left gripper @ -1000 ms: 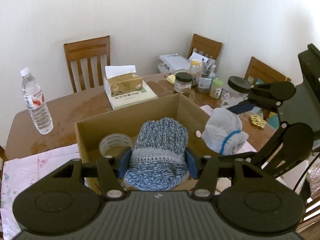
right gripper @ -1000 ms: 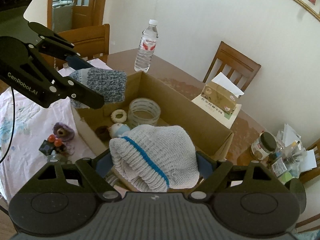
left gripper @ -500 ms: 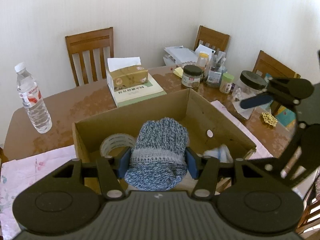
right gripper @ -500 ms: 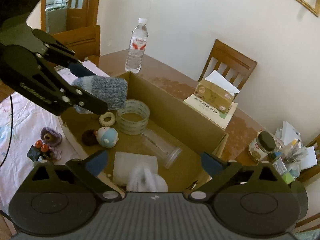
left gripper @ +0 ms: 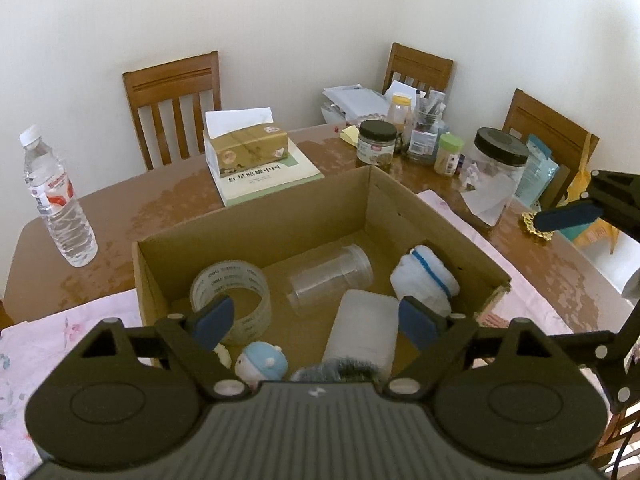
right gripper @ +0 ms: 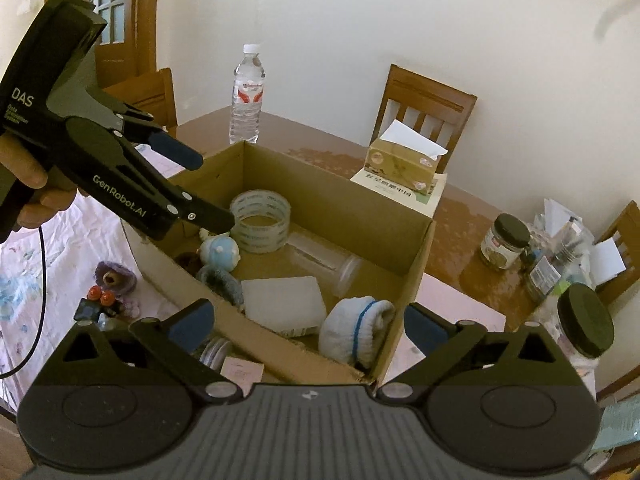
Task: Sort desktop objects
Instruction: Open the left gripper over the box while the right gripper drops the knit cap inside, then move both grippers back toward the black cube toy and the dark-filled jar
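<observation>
An open cardboard box [left gripper: 256, 220] [right gripper: 340, 196] sits on the table. In it lie a tape roll [left gripper: 230, 300] [right gripper: 262, 220], a clear plastic jar [left gripper: 330, 280] [right gripper: 324, 260], a white block [left gripper: 362, 330] [right gripper: 284, 300], a blue round toy [left gripper: 262, 364] [right gripper: 220, 252], a white knit sock with a blue stripe [left gripper: 426, 280] [right gripper: 356, 330] and a blue-grey knit sock [left gripper: 336, 372] [right gripper: 222, 280]. My left gripper [left gripper: 314, 322] [right gripper: 204, 188] is open and empty above the box. My right gripper [right gripper: 308, 328] is open and empty at the box's near corner.
A water bottle [left gripper: 56, 200] [right gripper: 248, 96], a tissue box on a book [left gripper: 248, 148] [right gripper: 404, 160] and several jars [left gripper: 496, 172] [right gripper: 504, 240] stand on the table. Small toys [right gripper: 108, 288] lie on a pink cloth left of the box. Wooden chairs [left gripper: 174, 100] surround the table.
Both grippers opened. The white sock dropped from the right gripper into the box, then the blue-grey sock dropped from the left gripper. Both grippers pulled back.
</observation>
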`<state>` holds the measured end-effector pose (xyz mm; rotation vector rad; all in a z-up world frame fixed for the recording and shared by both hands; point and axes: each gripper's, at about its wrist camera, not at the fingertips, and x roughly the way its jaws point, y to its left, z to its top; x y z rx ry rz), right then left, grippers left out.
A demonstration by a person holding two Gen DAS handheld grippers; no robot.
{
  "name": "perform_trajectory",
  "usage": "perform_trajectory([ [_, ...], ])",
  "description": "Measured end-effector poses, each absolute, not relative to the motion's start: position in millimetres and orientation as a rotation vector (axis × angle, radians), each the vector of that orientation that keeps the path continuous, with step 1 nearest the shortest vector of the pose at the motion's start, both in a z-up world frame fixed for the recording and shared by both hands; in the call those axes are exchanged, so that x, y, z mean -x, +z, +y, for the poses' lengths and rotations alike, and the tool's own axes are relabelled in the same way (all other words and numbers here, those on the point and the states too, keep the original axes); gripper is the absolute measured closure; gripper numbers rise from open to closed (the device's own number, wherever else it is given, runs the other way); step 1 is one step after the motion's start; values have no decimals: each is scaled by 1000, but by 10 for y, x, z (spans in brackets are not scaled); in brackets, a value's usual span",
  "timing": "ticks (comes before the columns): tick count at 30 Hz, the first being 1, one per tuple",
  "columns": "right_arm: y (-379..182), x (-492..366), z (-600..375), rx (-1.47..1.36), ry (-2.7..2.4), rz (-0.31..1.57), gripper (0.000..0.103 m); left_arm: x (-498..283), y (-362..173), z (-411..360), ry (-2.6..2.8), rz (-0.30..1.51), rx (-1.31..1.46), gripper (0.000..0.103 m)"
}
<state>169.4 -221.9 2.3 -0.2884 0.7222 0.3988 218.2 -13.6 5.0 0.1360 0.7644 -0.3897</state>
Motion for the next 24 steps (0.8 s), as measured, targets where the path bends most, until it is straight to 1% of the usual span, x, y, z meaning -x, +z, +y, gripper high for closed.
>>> perform_trajectory([
  [13,59,-1444,-2205,240,424,698,0,-1696,122,-35,-289,775,-129,13],
  [24,-56,-1256,-2235,231,498,708,0,-1283,-55,27,-145,834,-110,13],
])
